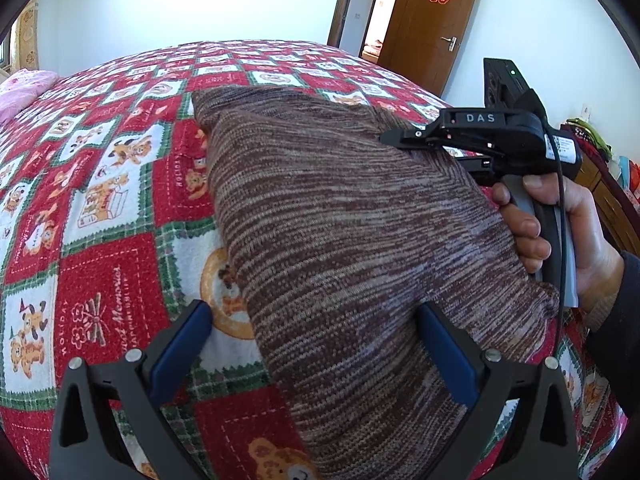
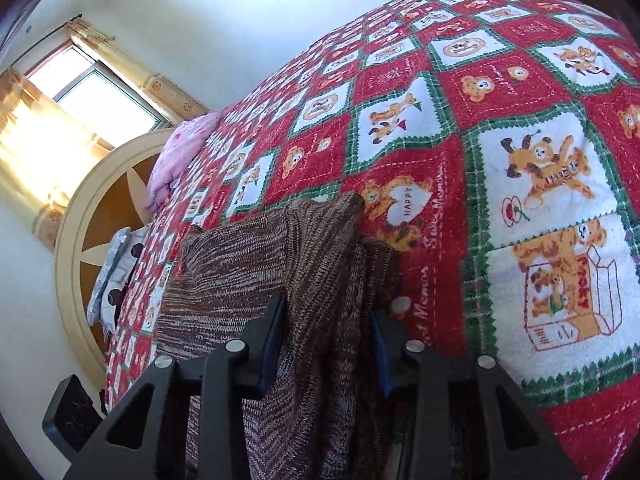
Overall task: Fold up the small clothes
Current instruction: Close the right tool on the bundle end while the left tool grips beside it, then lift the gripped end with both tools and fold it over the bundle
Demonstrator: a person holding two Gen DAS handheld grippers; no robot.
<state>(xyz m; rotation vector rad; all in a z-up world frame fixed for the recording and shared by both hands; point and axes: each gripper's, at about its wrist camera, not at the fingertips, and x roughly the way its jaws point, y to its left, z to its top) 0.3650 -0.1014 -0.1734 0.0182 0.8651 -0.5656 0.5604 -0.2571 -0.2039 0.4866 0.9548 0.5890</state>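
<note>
A brown striped knit sweater [image 1: 328, 208] lies folded lengthwise on the bed's red teddy-bear blanket [image 1: 120, 168]. My left gripper [image 1: 316, 328] is open over the sweater's near end. Its right pad [image 1: 448, 356] rests on the knit and its left pad [image 1: 184, 344] hangs over the blanket. At the sweater's far right edge my right gripper [image 1: 394, 136] comes in sideways, held by a hand [image 1: 580, 232]. In the right wrist view my right gripper [image 2: 326, 320] is shut on a bunched fold of the sweater [image 2: 240, 264], which fills the gap between its pads.
The blanket [image 2: 500, 120] covers the whole bed. A pink quilt [image 2: 180, 152] and a patterned pillow [image 2: 112, 272] lie by the round headboard [image 2: 100, 208] under a curtained window [image 2: 92, 92]. A brown door [image 1: 432, 20] stands beyond the bed.
</note>
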